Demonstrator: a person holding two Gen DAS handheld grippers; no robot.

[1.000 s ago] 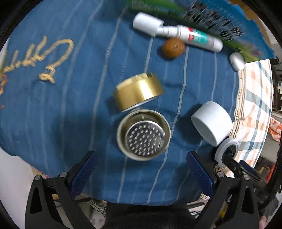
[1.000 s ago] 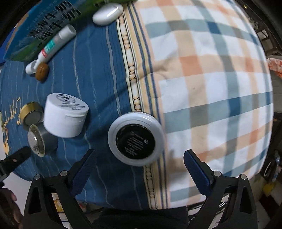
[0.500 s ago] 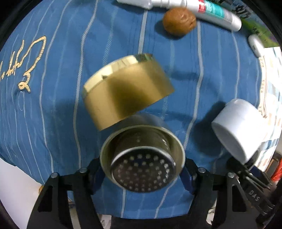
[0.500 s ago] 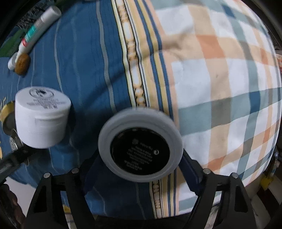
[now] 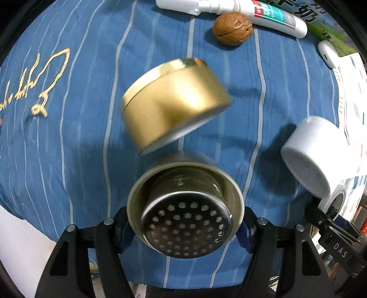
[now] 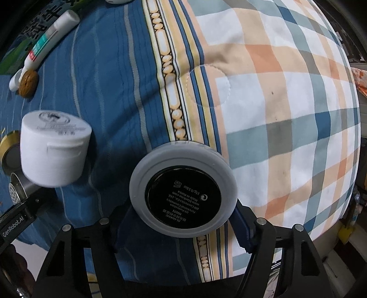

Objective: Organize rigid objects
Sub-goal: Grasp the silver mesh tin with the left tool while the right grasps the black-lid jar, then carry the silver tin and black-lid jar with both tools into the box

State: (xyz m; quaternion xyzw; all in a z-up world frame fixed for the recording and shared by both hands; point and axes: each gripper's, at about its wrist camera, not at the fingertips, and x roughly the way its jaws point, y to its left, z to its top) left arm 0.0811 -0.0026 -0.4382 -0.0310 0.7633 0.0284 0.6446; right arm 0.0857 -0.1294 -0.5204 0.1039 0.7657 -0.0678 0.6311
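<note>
Strainer cup, metal with a perforated face, sits between my left gripper fingers, which have just been closing and now press on its rim at both sides. Directly beyond it a gold tin lies tilted on the blue striped bedcover. I see a white jar to the right, and a walnut beside a white tube at the far edge. In the right wrist view, my right gripper fingers have also just been closing and now clamp a grey compact with a black printed centre. It sits over the border between the blue cover and a plaid quilt. The white jar stands to its left.
</note>
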